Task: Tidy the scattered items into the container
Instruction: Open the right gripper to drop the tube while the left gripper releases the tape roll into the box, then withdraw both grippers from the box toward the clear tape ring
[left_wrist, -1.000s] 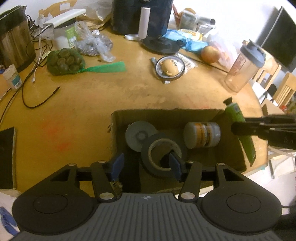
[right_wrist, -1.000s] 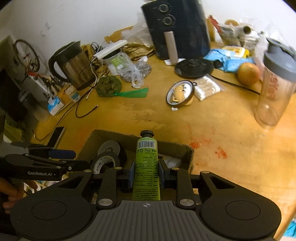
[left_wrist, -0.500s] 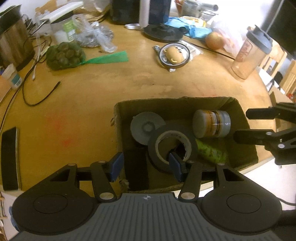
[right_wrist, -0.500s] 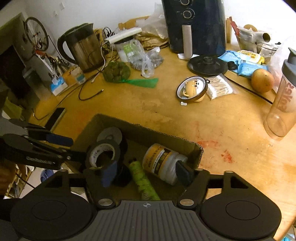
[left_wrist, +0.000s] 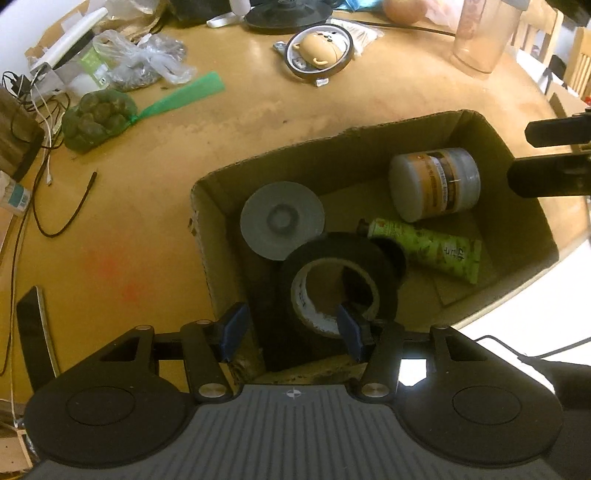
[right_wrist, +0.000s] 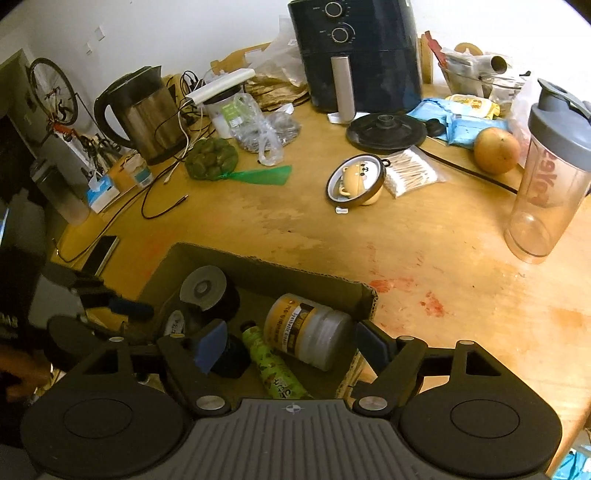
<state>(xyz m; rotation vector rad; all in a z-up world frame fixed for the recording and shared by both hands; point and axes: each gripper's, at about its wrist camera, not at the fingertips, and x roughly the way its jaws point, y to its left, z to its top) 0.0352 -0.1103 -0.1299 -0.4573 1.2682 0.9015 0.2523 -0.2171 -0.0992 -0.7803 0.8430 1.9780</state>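
On the cluttered wooden table, my right gripper hangs wide open and empty over the brown cardboard box, where the green tube lies at four o'clock beside the black tape roll, which my half-open left gripper straddles without holding.

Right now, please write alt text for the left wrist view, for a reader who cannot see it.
An open left gripper hovers over a cardboard box on a wooden table. Inside lie a black tape roll, a grey disc, a white jar and a green tube.
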